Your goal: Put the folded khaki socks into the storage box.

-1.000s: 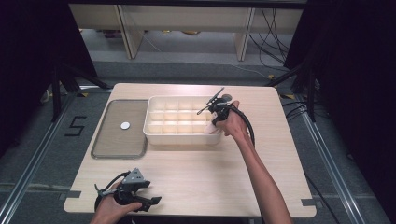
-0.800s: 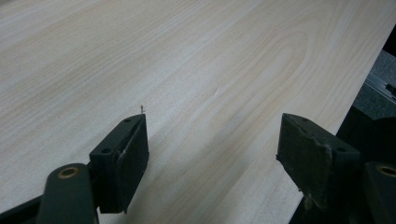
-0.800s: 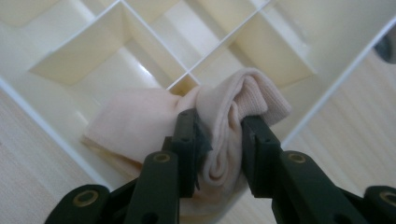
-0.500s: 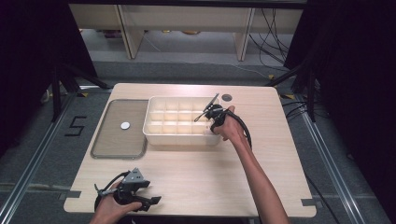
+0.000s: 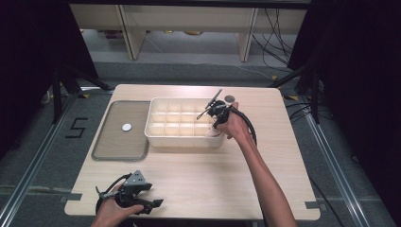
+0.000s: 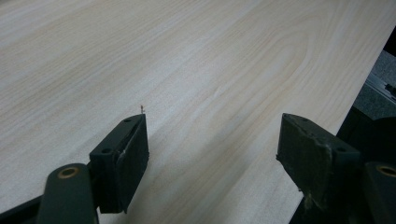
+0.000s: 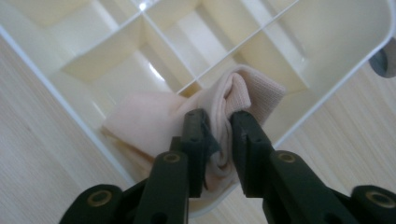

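- My right gripper point(image 7: 218, 135) has just been closing its jaws, and they now pinch a fold of the pale peach cloth point(image 7: 154, 119) between their pads.
- The cloth lies bunched in a corner compartment of the cream divider tray point(image 7: 70, 112); part of it rises over a divider wall, and the rest spreads flat on that compartment's floor.
- From the high view, that right gripper point(image 5: 213, 109) sits over the tray's point(image 5: 182, 138) right end, my forearm coming up to it from the near edge of the table point(image 5: 198, 175).
- A small dark round disc point(image 5: 230, 99) rests on the table just beyond the tray's far right corner.
- Left of the tray, just beside it, lies a flat grey baking sheet point(image 5: 113, 146) with a small white disc point(image 5: 126, 126) on it.
- My left gripper point(image 5: 150, 203) rests well apart from the tray, at the table's near left edge.
- In its own view the left gripper point(image 6: 212, 140) stands wide, with bare pale wood between the jaws and nothing held.
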Tool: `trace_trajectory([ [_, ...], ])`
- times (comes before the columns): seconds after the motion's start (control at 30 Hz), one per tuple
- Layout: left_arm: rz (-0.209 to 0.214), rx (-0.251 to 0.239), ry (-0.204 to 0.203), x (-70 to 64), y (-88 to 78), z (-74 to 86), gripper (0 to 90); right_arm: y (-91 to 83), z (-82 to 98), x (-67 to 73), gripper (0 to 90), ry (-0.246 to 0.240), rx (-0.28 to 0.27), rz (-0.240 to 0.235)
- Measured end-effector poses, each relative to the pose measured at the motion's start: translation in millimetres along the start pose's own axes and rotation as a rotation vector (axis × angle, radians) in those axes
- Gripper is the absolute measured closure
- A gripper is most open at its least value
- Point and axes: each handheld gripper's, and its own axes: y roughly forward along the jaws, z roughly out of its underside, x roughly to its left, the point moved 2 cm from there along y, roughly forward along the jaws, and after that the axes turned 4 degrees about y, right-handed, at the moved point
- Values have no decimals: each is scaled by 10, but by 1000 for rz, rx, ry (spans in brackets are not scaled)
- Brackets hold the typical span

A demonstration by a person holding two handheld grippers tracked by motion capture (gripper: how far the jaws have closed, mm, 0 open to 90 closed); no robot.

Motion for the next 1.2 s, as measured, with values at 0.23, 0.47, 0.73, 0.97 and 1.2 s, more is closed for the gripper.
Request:
trace_trajectory([
  [0.23, 0, 10, 10, 8, -5, 4, 245, 173, 16, 89, 802, -45, 91, 23],
  [0.47, -2, 1, 11, -2, 5, -2, 245, 280, 47, 99, 804, -28, 130, 11],
  [0.73, -3, 2, 13, 8, -9, -7, 245, 276, 79, 69, 750, 12, 108, -14],
  [0.97, -5, 0, 14, 2, 2, -6, 245, 21, 74, -19, 668, 75, -12, -20],
  [1.2, -6, -3, 7, 4, -17, -10, 245, -149, 20, -12, 738, 80, -86, -43],
])
